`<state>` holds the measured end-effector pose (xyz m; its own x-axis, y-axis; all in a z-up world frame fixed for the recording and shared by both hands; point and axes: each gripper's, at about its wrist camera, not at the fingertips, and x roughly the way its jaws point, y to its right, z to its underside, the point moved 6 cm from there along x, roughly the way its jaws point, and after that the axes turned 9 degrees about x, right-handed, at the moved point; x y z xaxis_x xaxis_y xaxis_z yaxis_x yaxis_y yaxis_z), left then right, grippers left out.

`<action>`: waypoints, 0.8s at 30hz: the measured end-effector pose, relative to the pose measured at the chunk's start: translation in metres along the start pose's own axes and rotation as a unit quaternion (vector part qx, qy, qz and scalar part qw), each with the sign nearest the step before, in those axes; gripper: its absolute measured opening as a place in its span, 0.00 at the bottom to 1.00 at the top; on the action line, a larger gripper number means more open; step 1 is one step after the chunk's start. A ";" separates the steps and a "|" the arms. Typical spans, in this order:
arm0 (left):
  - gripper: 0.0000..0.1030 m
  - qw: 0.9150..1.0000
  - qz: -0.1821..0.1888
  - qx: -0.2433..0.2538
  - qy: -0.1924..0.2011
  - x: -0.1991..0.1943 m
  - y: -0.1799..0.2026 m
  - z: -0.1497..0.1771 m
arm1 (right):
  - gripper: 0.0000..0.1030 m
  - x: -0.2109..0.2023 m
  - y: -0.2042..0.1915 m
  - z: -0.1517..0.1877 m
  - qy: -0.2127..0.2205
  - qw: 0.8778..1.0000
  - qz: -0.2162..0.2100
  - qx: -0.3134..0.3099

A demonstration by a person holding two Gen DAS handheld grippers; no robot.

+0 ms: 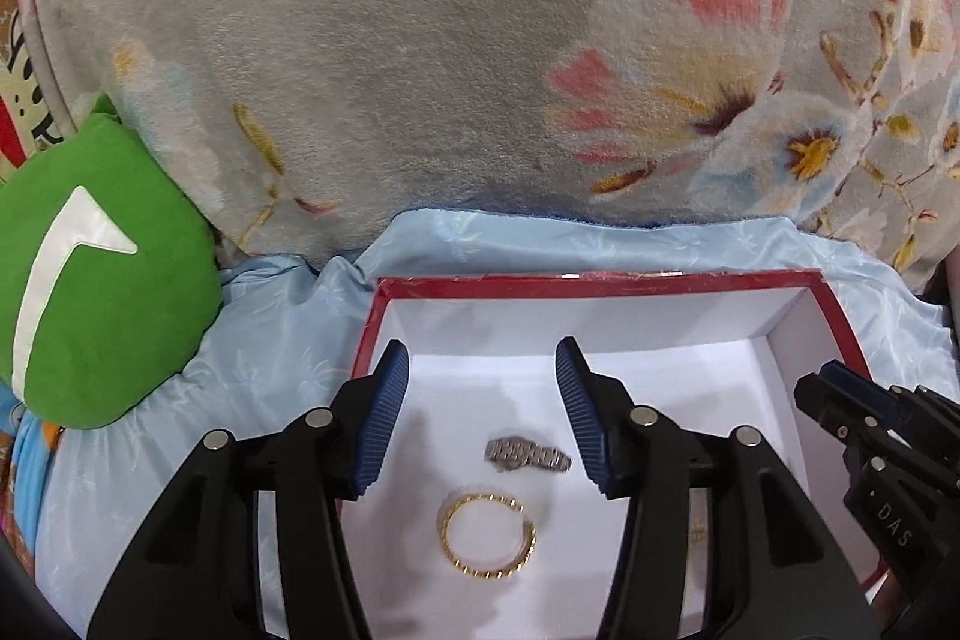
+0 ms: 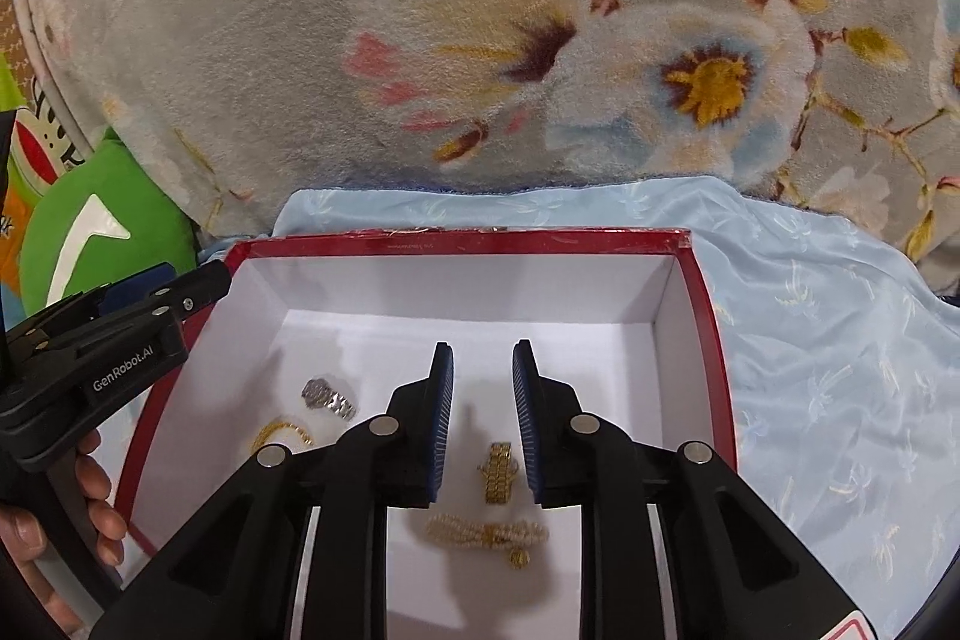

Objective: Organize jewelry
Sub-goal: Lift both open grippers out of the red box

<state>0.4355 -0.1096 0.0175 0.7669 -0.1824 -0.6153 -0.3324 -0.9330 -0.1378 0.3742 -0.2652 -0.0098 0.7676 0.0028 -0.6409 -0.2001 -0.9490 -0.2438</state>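
A red box [image 1: 600,283] with a white inside sits on light blue cloth; it also shows in the right wrist view [image 2: 468,239]. In it lie a silver watch [image 1: 527,454], a gold chain bracelet [image 1: 489,537], a gold watch [image 2: 499,471] and a pearl bracelet [image 2: 486,533]. The silver watch [image 2: 327,398] and gold bracelet [image 2: 281,433] also show in the right wrist view. My left gripper [image 1: 482,361] is open and empty above the silver watch. My right gripper [image 2: 482,361] is open and empty above the gold watch.
A green cushion [image 1: 102,274] lies left of the box. A grey floral blanket [image 1: 420,40] rises behind it. Light blue cloth [image 2: 840,370] spreads to the right of the box. The person's hand [image 2: 90,508] holds the left gripper's handle.
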 end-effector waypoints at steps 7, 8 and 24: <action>0.50 1.000 0.003 0.005 -0.009 -0.058 -0.014 0.042 | 0.27 -0.066 -0.008 0.045 0.013 1.000 -0.007 -0.015; 0.51 1.000 0.004 0.003 -0.011 -0.067 -0.017 0.050 | 0.29 -0.076 -0.009 0.056 0.012 1.000 -0.008 -0.017; 0.65 0.996 0.004 -0.032 -0.087 -0.170 -0.039 0.220 | 0.31 -0.182 0.025 0.239 -0.046 0.998 0.033 0.003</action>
<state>0.1973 0.0262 -0.0434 0.6557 -0.1388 -0.7421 -0.2980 -0.9507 -0.0855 0.0838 -0.2137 -0.0726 0.6935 -0.0301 -0.7198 -0.2514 -0.9465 -0.2026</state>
